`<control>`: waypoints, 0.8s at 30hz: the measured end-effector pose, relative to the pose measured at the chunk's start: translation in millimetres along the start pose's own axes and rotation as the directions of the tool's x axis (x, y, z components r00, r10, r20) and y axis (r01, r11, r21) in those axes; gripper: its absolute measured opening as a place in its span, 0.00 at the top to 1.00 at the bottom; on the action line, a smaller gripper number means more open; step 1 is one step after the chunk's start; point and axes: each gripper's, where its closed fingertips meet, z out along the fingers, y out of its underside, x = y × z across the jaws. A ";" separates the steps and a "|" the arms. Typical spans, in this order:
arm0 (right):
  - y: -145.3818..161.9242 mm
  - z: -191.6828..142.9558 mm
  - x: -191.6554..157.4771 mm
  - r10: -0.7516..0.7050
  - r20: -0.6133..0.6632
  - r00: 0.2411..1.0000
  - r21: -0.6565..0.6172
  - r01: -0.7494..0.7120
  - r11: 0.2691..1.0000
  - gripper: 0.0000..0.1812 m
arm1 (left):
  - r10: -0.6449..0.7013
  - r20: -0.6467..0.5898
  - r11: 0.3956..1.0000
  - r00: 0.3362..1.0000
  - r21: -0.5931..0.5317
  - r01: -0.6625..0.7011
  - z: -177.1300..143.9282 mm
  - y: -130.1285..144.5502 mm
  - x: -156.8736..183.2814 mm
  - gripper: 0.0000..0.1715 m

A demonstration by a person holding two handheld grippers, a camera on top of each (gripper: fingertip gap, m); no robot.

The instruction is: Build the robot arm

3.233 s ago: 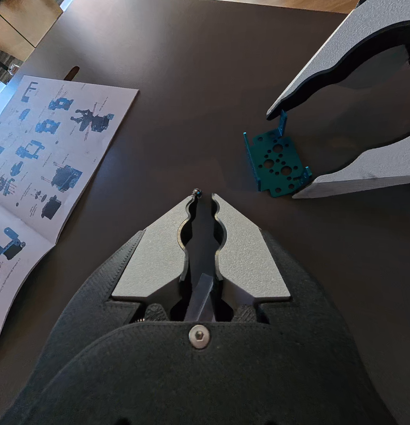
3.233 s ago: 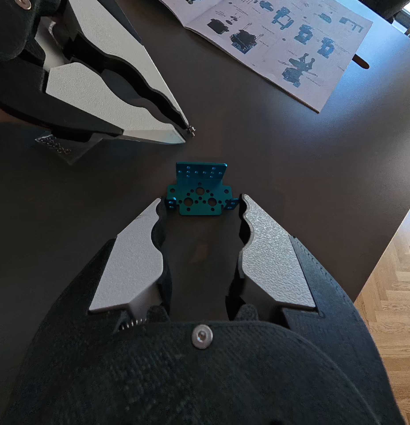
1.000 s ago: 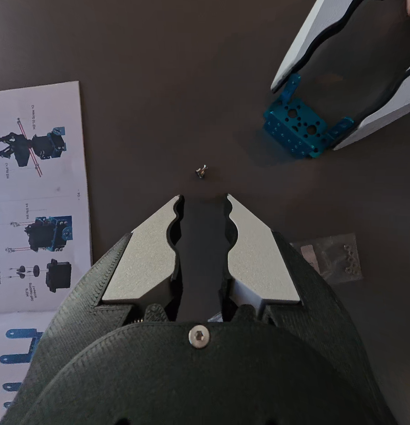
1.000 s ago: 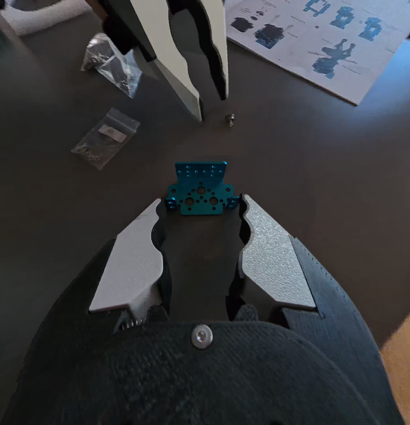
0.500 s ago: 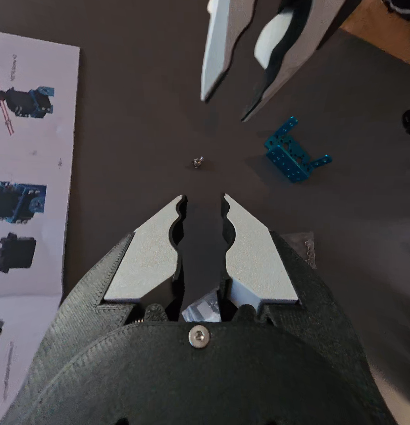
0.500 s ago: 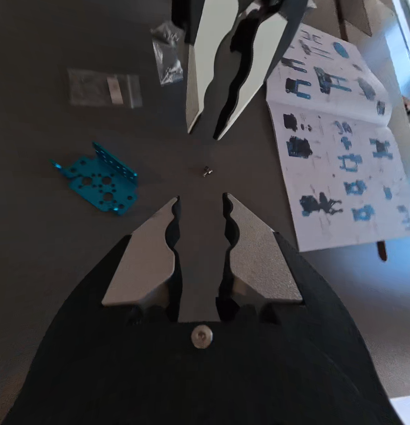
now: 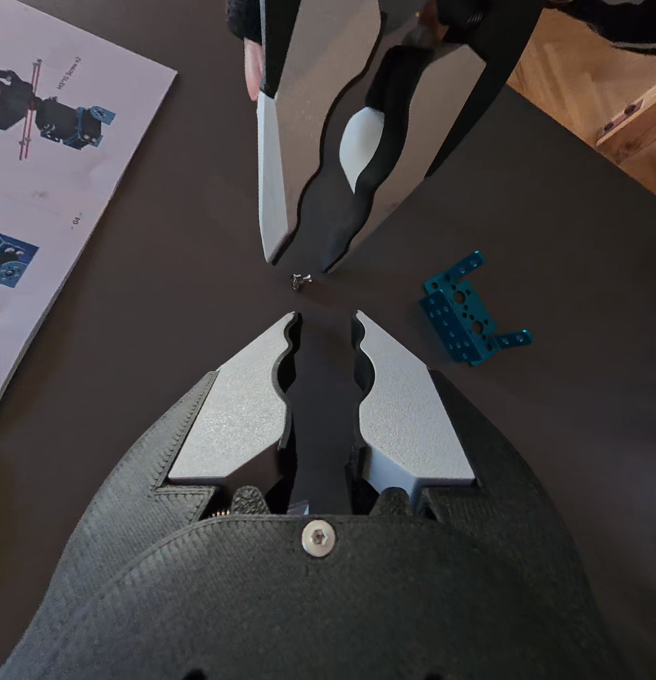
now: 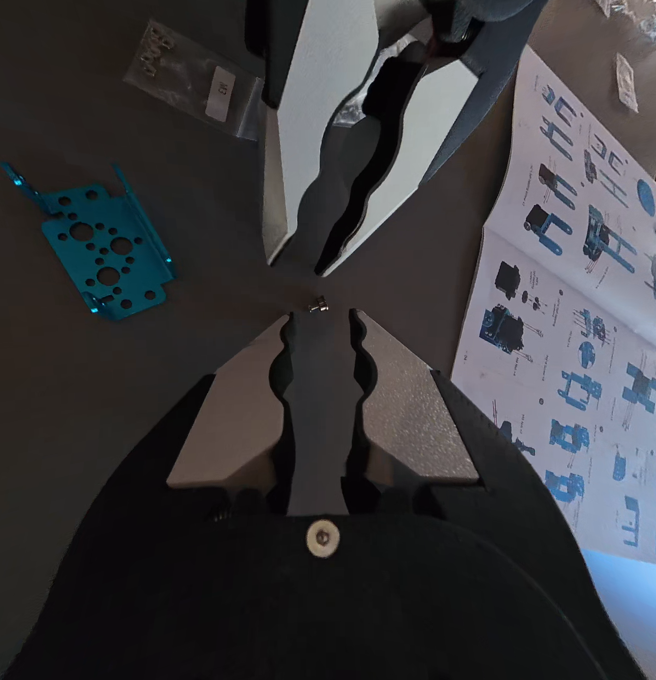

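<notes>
Lying sideways between the empty, parted left gripper (image 7: pixel 325 314) and right gripper (image 8: pixel 320 311), a screw (image 8: pixel 318 305).

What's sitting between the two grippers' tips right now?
A small screw lies on the dark table, between the left gripper and the right gripper. Both wrist views show it, untouched; both grippers are open.
</notes>
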 end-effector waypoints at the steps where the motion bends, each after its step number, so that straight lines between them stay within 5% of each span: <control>1: -0.4 0.6 0.3 -0.007 0.001 1.000 0.004 0.007 1.000 0.85 | -0.001 0.007 1.000 1.000 0.006 0.001 0.7 -0.9 -1.0 0.85; 24: -2.2 5.9 -3.5 -0.049 0.051 0.998 -0.022 0.050 0.999 0.94 | 0.001 0.001 1.000 1.000 0.018 -0.001 6.3 -7.9 -4.5 0.85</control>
